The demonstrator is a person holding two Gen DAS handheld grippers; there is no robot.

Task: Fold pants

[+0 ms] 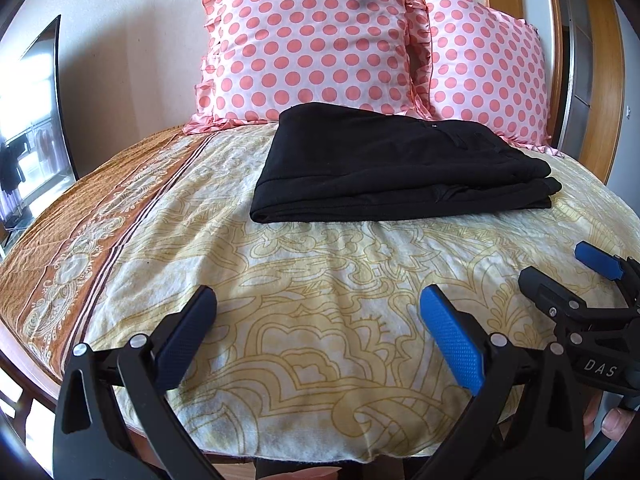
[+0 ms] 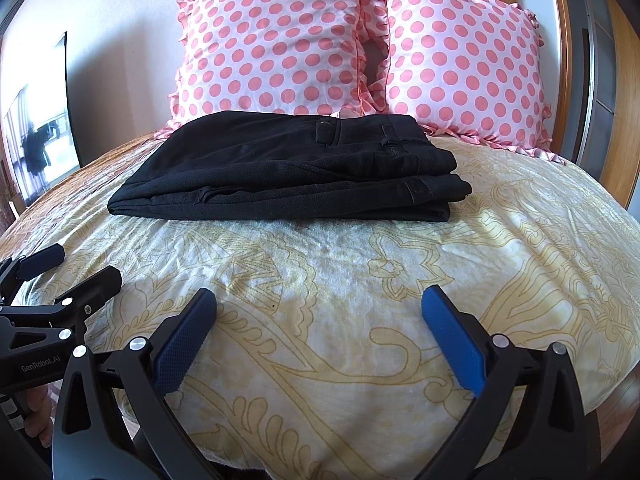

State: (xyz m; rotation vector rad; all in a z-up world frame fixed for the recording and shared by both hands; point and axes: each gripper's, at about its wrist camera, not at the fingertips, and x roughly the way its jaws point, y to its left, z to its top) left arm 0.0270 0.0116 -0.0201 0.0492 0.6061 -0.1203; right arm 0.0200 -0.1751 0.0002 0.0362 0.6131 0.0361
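both my claws are hanging wide open, gripping nothing — left claw (image 1: 316, 308), right claw (image 2: 320, 308). black pants (image 2: 288, 168) are lying folded on the bed (image 2: 360, 280), just before the polka-dot pillows (image 2: 280, 40).

Bed (image 1: 320, 312) is covered w/ a cream sheet printed in yellow scrollwork; an orange-brown patterned border (image 1: 80, 232) is seen along the sheet's left side. Folded black pants (image 2: 288, 168) are laid flat on the sheet, stacked in layers. Two pink polka-dot pillows (image 2: 272, 40) (image 2: 464, 64) are propped just behind the pants, side by side, ruffled edges touching.
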